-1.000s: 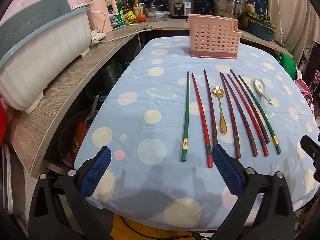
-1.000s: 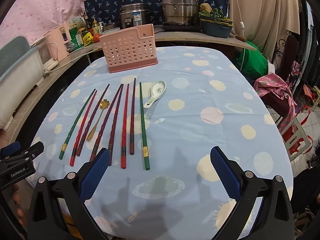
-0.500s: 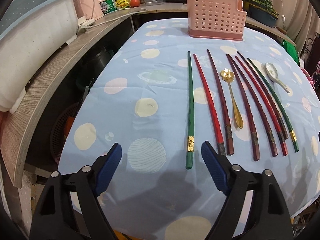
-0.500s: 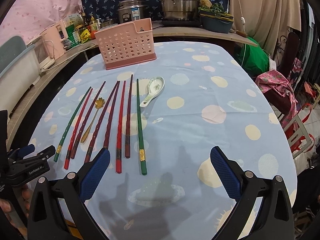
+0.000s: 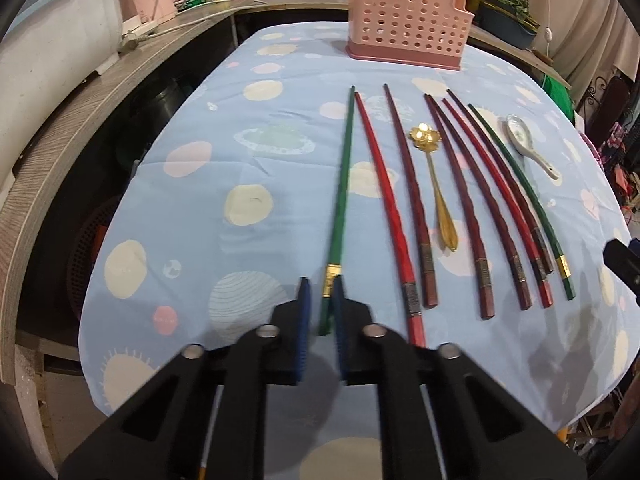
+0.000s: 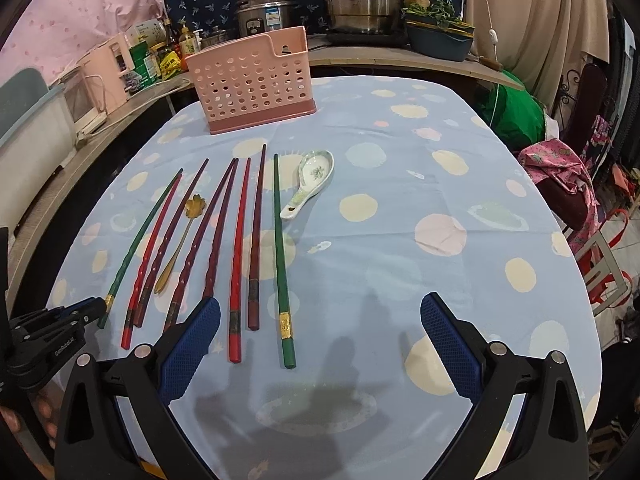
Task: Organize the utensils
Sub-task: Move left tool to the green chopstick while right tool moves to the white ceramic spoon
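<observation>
A: Where is the left gripper (image 5: 320, 312)?
B: At the near end of the leftmost green chopstick (image 5: 340, 208), jaws pinching it by the gold band; the rest lies on the table (image 5: 256, 152).
A: And the right gripper (image 6: 320, 344)?
B: Jaws spread wide over the blue spotted cloth, near the other green chopstick (image 6: 280, 256).
A: The holder?
B: The pink perforated utensil holder (image 6: 252, 84) stands at the far end, beyond the ceramic spoon (image 6: 308, 182) and gold spoon (image 5: 434, 184).

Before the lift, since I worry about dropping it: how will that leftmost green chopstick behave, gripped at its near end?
The green chopstick looks rigid, so it should not droop. The left gripper pinches it near the gold band, far from its middle, so the long tip may sag or pivot. Its glossy finish could slip between the pads.
</observation>
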Tool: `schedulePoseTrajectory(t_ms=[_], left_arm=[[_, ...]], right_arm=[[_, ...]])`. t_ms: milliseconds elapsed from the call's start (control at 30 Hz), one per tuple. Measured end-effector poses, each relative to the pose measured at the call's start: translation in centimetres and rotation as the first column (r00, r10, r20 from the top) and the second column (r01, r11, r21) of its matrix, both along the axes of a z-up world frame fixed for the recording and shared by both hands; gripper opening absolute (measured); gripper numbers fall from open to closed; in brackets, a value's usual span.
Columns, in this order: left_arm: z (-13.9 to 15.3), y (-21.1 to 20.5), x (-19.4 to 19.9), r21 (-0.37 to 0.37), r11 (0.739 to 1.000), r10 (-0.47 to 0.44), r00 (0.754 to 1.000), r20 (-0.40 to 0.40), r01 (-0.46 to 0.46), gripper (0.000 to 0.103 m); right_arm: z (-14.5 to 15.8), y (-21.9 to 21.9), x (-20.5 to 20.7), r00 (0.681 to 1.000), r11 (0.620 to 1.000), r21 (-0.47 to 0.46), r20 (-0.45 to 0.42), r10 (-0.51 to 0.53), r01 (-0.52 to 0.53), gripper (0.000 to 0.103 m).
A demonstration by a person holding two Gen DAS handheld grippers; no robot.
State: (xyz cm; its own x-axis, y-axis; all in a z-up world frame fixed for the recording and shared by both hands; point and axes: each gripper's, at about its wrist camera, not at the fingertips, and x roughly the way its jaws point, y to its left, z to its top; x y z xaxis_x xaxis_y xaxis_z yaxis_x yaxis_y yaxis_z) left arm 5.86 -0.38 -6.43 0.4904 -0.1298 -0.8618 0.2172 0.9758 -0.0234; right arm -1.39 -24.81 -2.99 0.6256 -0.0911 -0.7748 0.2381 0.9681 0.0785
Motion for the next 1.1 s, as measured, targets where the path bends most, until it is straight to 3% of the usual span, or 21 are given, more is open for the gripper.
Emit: schedulePoseTrajectory(t_ms=[200, 367, 533, 900, 1100], left_arm=[[0.2, -0.1, 0.4, -0.017, 1.000, -0.003, 1.000, -0.014, 0.003, 0.000], [0.0, 0.1, 0.9, -0.033, 0.999, 0.006, 0.999, -0.032, -0.007, 0.000], [0.0, 0.3, 0.9, -0.044, 0.999, 0.010, 0.999, -0.038, -0.012, 0.000], [-0.1, 0.9, 0.8, -0.074, 0.997, 0.009, 0.998, -0.054, -0.013, 0.000], [1.3, 0.9, 0.5, -0.108, 0.994, 0.007, 0.999, -0.031, -0.010, 0.001]], right_arm=[[0.5, -1.5, 2.5, 0.999, 0.999, 0.031, 0.036, -0.014, 0.013, 0.093], [0.1, -2.6, 5.6, 0.999, 0.997, 0.081, 0.033, -0.022, 0.019, 0.075], [-1.0, -2.9, 8.3, 1.000, 0.992, 0.129, 0.007, -0.016, 0.014, 0.050], [-3.4, -2.9, 10.6, 0.999, 0.987, 0.158, -0.044, 0.002, 0.005, 0.018], [-4.0, -3.3, 10.7, 0.998, 0.986, 0.166, -0.059, 0.002, 0.008, 0.017]])
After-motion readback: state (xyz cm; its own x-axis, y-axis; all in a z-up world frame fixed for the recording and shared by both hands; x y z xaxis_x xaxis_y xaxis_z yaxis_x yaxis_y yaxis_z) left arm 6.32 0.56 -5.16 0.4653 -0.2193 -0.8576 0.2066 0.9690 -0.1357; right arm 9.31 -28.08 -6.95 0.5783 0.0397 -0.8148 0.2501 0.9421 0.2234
